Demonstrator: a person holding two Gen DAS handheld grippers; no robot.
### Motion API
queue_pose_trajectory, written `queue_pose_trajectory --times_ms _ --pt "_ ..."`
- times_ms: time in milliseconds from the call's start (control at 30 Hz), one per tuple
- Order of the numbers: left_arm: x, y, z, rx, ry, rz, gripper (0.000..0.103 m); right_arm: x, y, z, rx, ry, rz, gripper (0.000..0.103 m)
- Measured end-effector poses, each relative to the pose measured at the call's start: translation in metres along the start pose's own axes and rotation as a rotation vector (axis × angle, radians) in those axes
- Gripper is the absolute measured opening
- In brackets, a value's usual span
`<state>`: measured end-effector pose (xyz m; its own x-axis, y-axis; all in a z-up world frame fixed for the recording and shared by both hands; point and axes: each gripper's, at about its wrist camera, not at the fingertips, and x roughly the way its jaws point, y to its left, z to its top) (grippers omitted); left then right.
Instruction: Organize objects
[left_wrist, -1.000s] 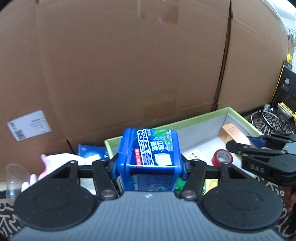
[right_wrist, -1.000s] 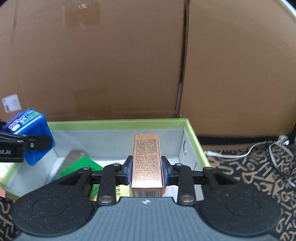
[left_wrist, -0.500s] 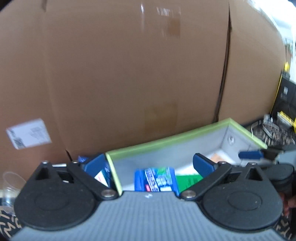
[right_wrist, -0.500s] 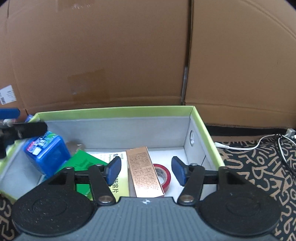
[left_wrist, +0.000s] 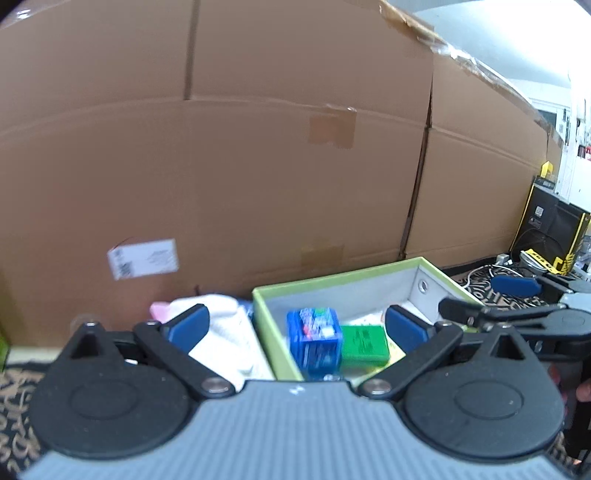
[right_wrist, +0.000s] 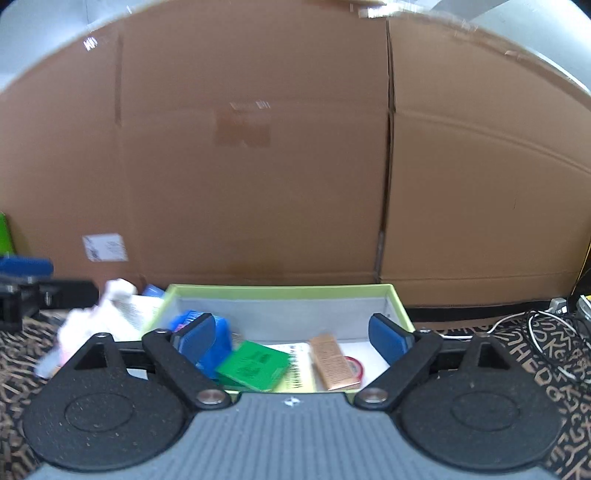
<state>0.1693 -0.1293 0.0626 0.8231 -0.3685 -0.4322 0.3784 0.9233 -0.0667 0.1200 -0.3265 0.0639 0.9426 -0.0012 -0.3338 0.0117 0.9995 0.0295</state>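
Observation:
A green-rimmed box (left_wrist: 332, 281) (right_wrist: 280, 291) stands on the patterned cloth in front of cardboard walls. Inside lie a blue gum tub (left_wrist: 314, 341) (right_wrist: 221, 341), a green packet (left_wrist: 364, 345) (right_wrist: 255, 363), a copper carton (right_wrist: 332, 362) and a red tape roll (right_wrist: 354, 365). My left gripper (left_wrist: 295, 325) is open and empty, raised above and behind the box's left end. My right gripper (right_wrist: 291, 332) is open and empty, raised above the box's near side. It also shows in the left wrist view (left_wrist: 491, 299).
White cloth and a pink item (left_wrist: 218, 332) (right_wrist: 107, 317) lie left of the box, with a blue packet (right_wrist: 153, 291) behind. Large cardboard boxes (left_wrist: 258, 166) wall off the back. Cables (right_wrist: 543, 325) and yellow-black gear (left_wrist: 554, 236) lie to the right.
Both grippers opened and let go: the blue tub and the copper carton dropped into the box. Both grippers then pulled up and back from the box.

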Motion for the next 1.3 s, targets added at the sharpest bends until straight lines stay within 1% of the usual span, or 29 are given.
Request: queue_pose_trajectory --times_ms 67,200,267,333,467,600,667,767,833,900,1033,1133,1200,1267,1300 --pt "-0.02 0.009 -0.01 -0.003 -0.016 0.008 0.103 -0.014 0.008 -0.007 0.007 -0.014 0.023 0.094" --pt "-0.05 0.027 -0.037 -0.005 -0.03 0.049 0.103 -0.03 0.03 -0.025 -0.009 -0.022 0.06 0.094" --pt "-0.06 0.038 -0.052 -0.022 -0.021 0.074 0.103 -0.035 0.04 -0.037 -0.016 -0.015 0.081 0.094" --pt "-0.076 0.049 -0.069 -0.055 0.003 0.089 0.103 -0.034 0.05 -0.049 -0.012 0.0 0.101 0.094" --pt "-0.084 0.075 -0.097 -0.134 0.057 0.11 0.103 -0.027 0.073 -0.072 -0.002 0.051 0.156 0.094" --pt "-0.091 0.098 -0.117 -0.182 0.077 0.161 0.103 -0.01 0.104 -0.093 -0.039 0.119 0.212 0.094" --pt "-0.095 0.11 -0.125 -0.209 0.09 0.17 0.103 -0.002 0.121 -0.097 -0.085 0.138 0.258 0.094" --pt "-0.098 0.127 -0.13 -0.238 0.097 0.179 0.103 0.013 0.147 -0.097 -0.186 0.127 0.327 0.091" --pt "-0.101 0.137 -0.133 -0.249 0.102 0.188 0.103 0.027 0.162 -0.093 -0.251 0.125 0.374 0.084" --pt "-0.104 0.146 -0.135 -0.262 0.101 0.195 0.103 0.041 0.174 -0.091 -0.326 0.121 0.415 0.082" --pt "-0.106 0.162 -0.139 -0.274 0.107 0.203 0.103 0.074 0.196 -0.092 -0.501 0.119 0.424 0.079" --pt "-0.102 0.172 -0.139 -0.28 0.116 0.206 0.103 0.091 0.204 -0.094 -0.588 0.103 0.408 0.079" --pt "-0.098 0.177 -0.135 -0.281 0.125 0.194 0.103 0.098 0.205 -0.094 -0.605 0.093 0.411 0.079" --pt "-0.09 0.18 -0.128 -0.269 0.124 0.176 0.103 0.098 0.204 -0.091 -0.589 0.1 0.419 0.071" --pt "-0.085 0.18 -0.124 -0.254 0.122 0.169 0.103 0.097 0.204 -0.092 -0.587 0.097 0.416 0.062"
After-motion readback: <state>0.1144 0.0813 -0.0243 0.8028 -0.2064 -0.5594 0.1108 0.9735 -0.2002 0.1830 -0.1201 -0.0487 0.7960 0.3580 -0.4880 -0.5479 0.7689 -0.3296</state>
